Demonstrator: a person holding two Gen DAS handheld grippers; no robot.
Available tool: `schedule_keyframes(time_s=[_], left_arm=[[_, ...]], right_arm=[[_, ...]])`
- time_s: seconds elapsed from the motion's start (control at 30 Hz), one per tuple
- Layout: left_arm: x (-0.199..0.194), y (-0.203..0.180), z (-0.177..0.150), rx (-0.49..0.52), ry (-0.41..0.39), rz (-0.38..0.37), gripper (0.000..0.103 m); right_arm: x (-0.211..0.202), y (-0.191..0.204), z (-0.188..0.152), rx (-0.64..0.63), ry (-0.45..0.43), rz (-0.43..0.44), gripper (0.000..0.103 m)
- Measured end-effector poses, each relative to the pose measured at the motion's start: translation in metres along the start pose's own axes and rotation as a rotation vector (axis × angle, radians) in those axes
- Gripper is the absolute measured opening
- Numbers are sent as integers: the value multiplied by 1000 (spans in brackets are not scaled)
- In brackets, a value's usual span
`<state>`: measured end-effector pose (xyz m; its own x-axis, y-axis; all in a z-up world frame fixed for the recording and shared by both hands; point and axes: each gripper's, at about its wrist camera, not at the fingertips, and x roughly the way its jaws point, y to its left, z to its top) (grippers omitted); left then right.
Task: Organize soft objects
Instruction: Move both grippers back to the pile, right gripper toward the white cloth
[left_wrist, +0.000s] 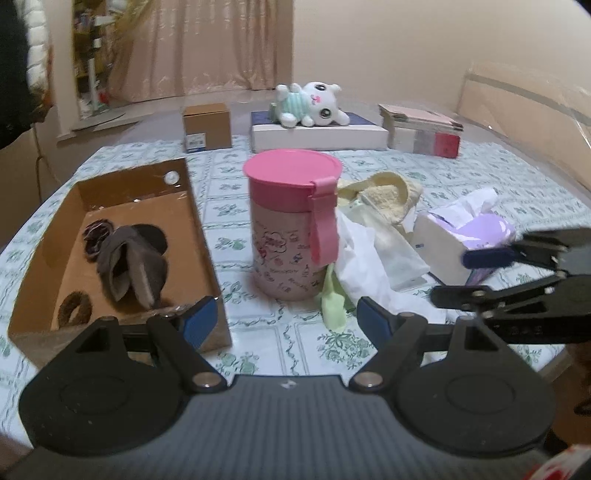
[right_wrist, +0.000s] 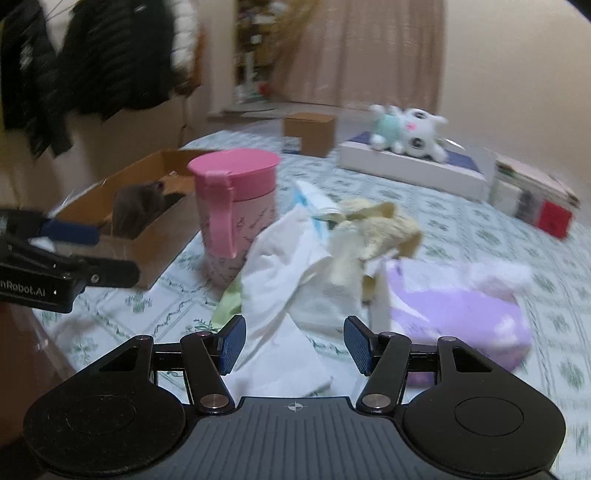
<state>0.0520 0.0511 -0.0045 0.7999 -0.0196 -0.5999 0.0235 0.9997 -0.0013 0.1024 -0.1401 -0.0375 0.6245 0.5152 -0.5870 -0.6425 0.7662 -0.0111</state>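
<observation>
An open cardboard box (left_wrist: 199, 221) on the left holds a grey-brown cloth (left_wrist: 129, 266) and hair ties (left_wrist: 75, 308); it also shows in the right wrist view (right_wrist: 147, 254). A pile of soft things lies right of the pink cup: a white cloth (left_wrist: 365, 254) (right_wrist: 280, 266), a yellow fuzzy cloth (left_wrist: 384, 195) (right_wrist: 380, 225) and a pale green cloth (left_wrist: 332, 299). My left gripper (left_wrist: 286, 319) is open and empty, low over the table before the cup. My right gripper (right_wrist: 293, 345) is open and empty, its pads astride the white cloth's near end.
A pink-lidded cup (left_wrist: 291, 221) (right_wrist: 236, 218) stands mid-table. A purple tissue pack (left_wrist: 465, 243) (right_wrist: 458, 317) lies at the right. At the back are a small brown box (left_wrist: 207, 125), a plush toy (left_wrist: 314, 103) on a flat white box (left_wrist: 317, 138), and stacked books (left_wrist: 424, 133).
</observation>
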Motion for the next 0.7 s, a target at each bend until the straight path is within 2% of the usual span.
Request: schedule_keyframes(time_s=[0.17,0.43,0.57,0.63,0.67,0.7], left_arm=[[15,2,3,19,12,-15,80],[35,9,4,31,23,-21,80],[38,8,6,48,18,-17,80],[39,7,7,49,19,-19,80],[39,7,7,50,18,-20,80],[39,7,7,52,18,-19,80]], right_arm=[[38,-1,7,-79,36,67,59],[83,5,20,-260,45,94,59],[99,4,23,-296,60,112,58],[101,1,25,-278,64,128,47],[101,0,26,-272,66,127,33],[100,-1,26,-265,66,125,24]])
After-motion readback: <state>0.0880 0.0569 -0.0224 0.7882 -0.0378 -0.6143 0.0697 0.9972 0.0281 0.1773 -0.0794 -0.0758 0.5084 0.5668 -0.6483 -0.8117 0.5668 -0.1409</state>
